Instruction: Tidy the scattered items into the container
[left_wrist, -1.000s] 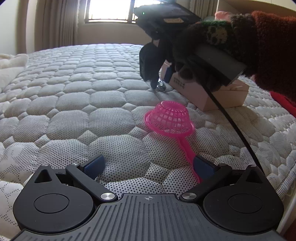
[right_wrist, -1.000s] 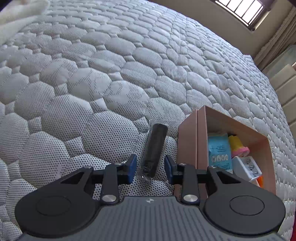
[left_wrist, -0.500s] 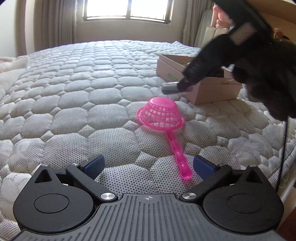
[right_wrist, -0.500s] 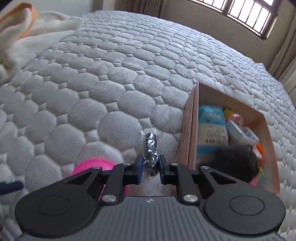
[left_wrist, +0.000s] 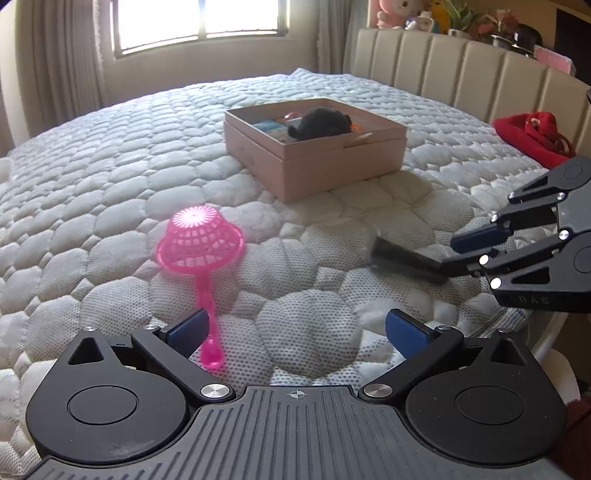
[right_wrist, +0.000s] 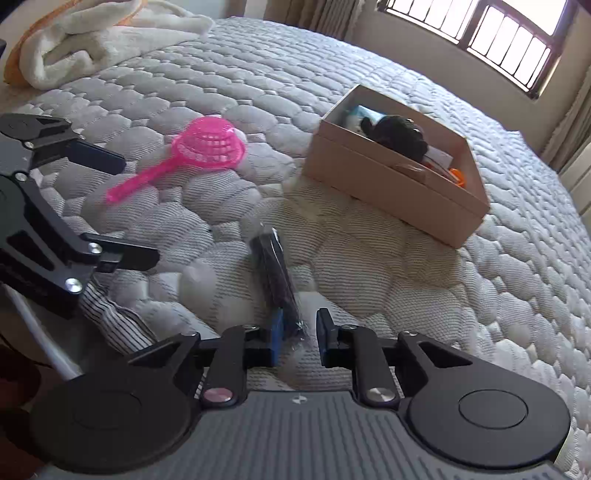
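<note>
1. Right gripper (right_wrist: 298, 336): jaws part-open, a gap showing between the right pad and a black item in a clear wrapper (right_wrist: 275, 273). The wrapper's near end lies between the pads, against the left blue pad (right_wrist: 276, 336). Whether it is actually pinched cannot be told. In the left wrist view this gripper (left_wrist: 458, 254) enters from the right edge, low over the mattress (left_wrist: 92, 206), fingers aimed leftward.
2. Black wrapped item (left_wrist: 402, 254): long and narrow, long axis running away from the right gripper and a little left, toward the open bed between strainer and box. Blurred in the left wrist view.
3. Left gripper (left_wrist: 295, 328): jaws wide apart, holding nothing. The tip of the strainer handle sits just beside its left pad (left_wrist: 186, 326).
4. Pink strainer (left_wrist: 201, 243): bowl mouth-down on the mattress, handle pointing toward the left gripper.
5. Cardboard box (right_wrist: 388, 184): open-topped, on the mattress beyond both tools, well apart from the wrapped item. A dark plush object (right_wrist: 400, 134) lies inside among other small things.
6. Folded cream towel (right_wrist: 92, 40): far left corner of the bed.
</note>
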